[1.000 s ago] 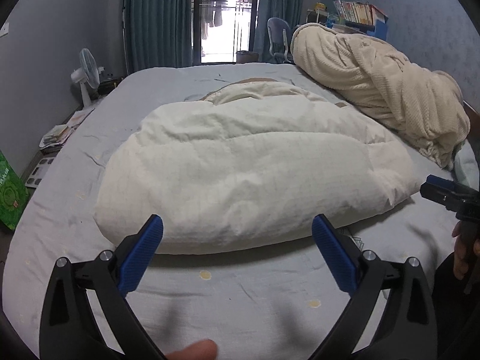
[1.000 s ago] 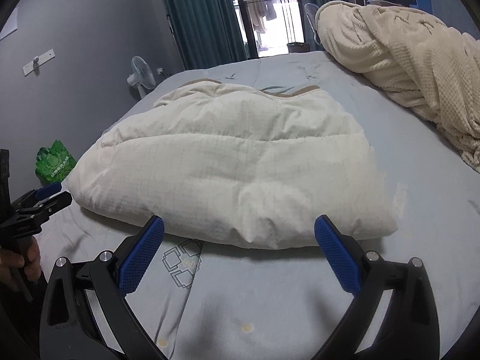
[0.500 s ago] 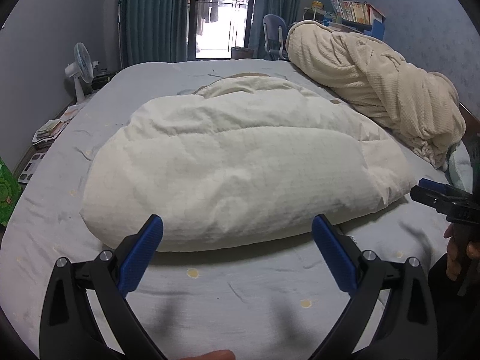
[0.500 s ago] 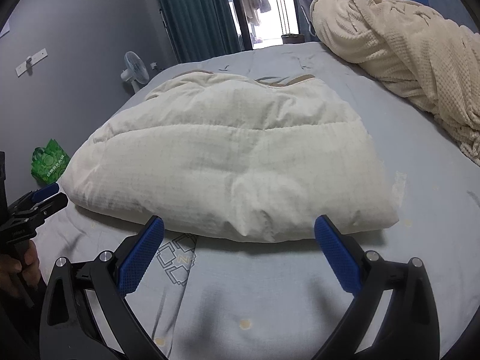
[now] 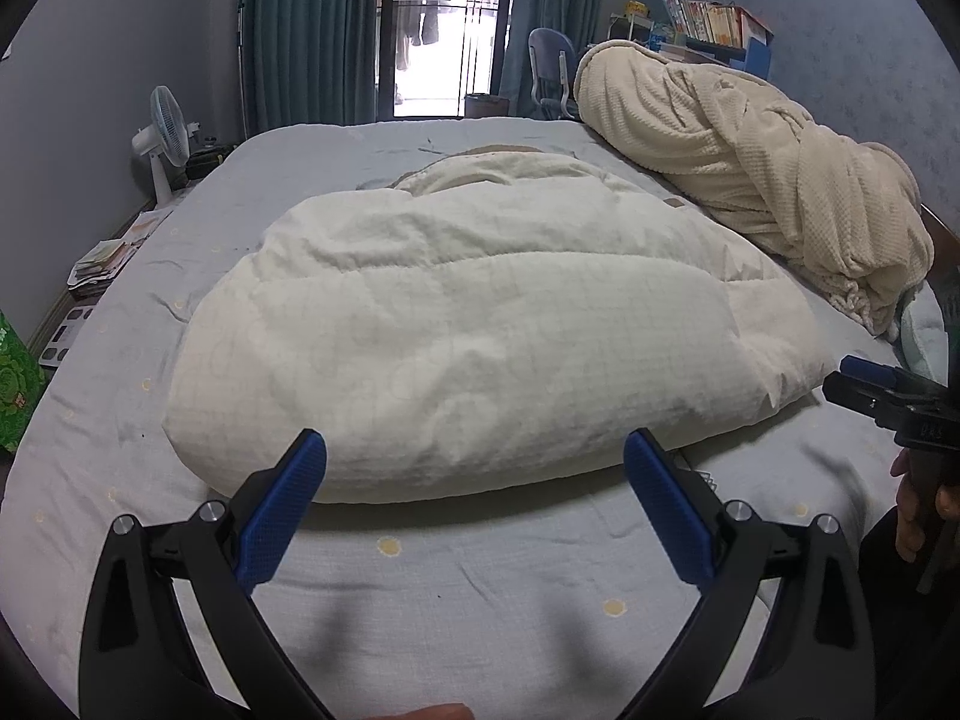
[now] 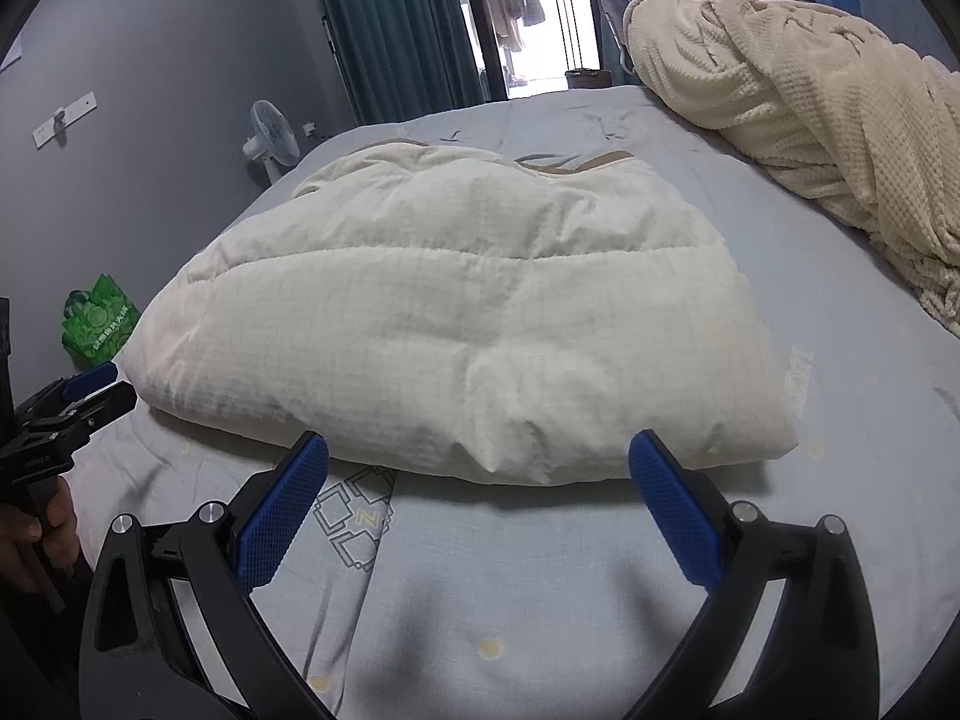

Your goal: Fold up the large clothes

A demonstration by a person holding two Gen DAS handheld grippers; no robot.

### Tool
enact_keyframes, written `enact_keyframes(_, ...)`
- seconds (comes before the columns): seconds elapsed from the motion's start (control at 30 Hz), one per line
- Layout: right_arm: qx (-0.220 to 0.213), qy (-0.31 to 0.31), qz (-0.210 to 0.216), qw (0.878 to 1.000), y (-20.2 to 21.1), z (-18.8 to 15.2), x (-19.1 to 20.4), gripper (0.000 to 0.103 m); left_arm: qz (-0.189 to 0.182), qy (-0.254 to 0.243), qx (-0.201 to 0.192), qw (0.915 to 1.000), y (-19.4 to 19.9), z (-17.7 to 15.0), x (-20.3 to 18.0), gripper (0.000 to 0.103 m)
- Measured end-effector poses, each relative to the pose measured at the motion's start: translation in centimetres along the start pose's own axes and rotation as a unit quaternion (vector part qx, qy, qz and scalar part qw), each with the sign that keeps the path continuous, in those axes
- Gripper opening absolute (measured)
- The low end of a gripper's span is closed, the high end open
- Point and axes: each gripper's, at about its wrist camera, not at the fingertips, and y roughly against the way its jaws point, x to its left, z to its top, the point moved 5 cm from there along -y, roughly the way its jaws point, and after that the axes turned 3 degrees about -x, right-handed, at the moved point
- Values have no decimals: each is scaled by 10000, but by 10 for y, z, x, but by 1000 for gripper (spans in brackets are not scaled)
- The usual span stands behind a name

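Across the middle of the frame a cream quilted down jacket (image 5: pixel 480 336) lies folded on a grey bed sheet (image 5: pixel 480 576) dotted with pale yellow spots. At the bottom, the left gripper (image 5: pixel 474 456) hangs with its blue-padded fingers spread wide, just short of the jacket's near edge and touching nothing. At the right edge the right gripper (image 5: pixel 840 381) points toward the jacket's right corner, fingers close together. A cream waffle-knit blanket (image 5: pixel 756 180) is heaped at upper right; a white fan (image 5: pixel 165 141) stands at upper left.
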Motion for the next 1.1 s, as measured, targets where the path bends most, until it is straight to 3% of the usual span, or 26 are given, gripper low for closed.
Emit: enact_keyframes(1.1,14,37,1,10000,-1,-1,2,96,-26,-57,39,10000,-2,-2,1,95)
